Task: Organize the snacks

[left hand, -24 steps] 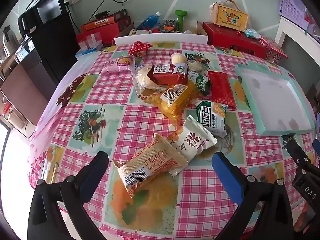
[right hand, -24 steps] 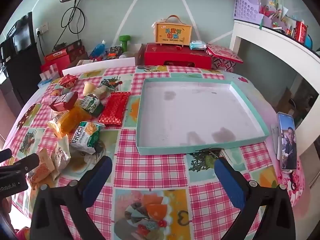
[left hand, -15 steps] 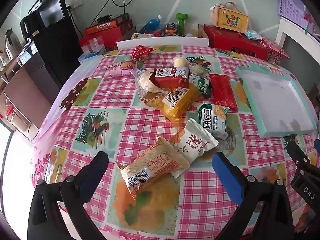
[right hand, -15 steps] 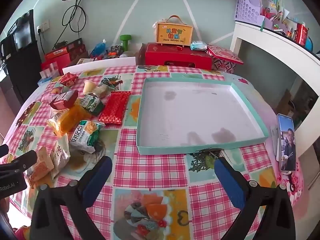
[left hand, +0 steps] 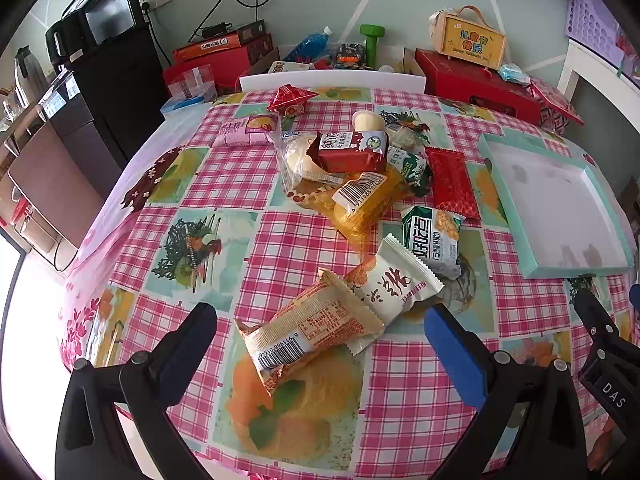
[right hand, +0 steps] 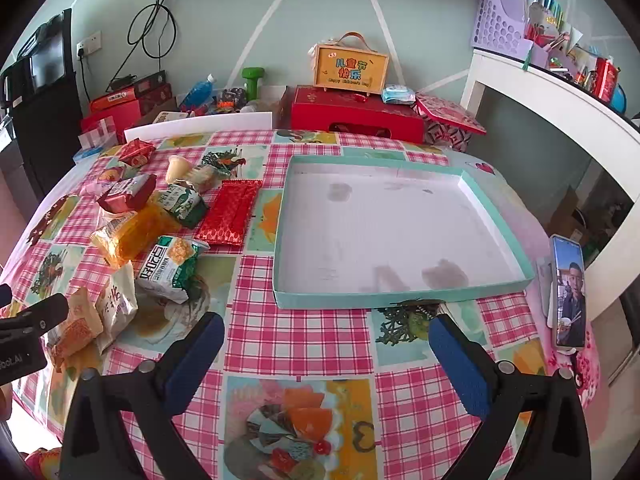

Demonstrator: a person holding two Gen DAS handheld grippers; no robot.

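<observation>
Several wrapped snacks lie in a loose pile on the pink checked tablecloth (left hand: 168, 184). Nearest my left gripper (left hand: 320, 330) is a tan bread packet (left hand: 308, 330), with a white packet (left hand: 394, 280) overlapping it behind. Farther back lie a green-and-white cracker pack (left hand: 434, 238), an orange packet (left hand: 362, 204), a flat red packet (left hand: 452, 182) and a dark red milk carton (left hand: 352, 152). The left gripper is open, its fingers either side of the tan packet and apart from it. My right gripper (right hand: 326, 344) is open over bare cloth in front of the shallow teal-rimmed tray (right hand: 400, 294), which holds nothing.
A phone (right hand: 568, 292) lies at the table's right edge. Behind the table stand a red gift box (right hand: 356, 114), a yellow handled box (right hand: 351, 68) and a white chair back (left hand: 332, 80). A black cabinet (left hand: 116, 80) is at the left, a white shelf (right hand: 560, 96) at the right.
The left view has pulled back slightly, so the snack pile sits a little lower and nearer. The right view has barely shifted. Both grippers stay open.
</observation>
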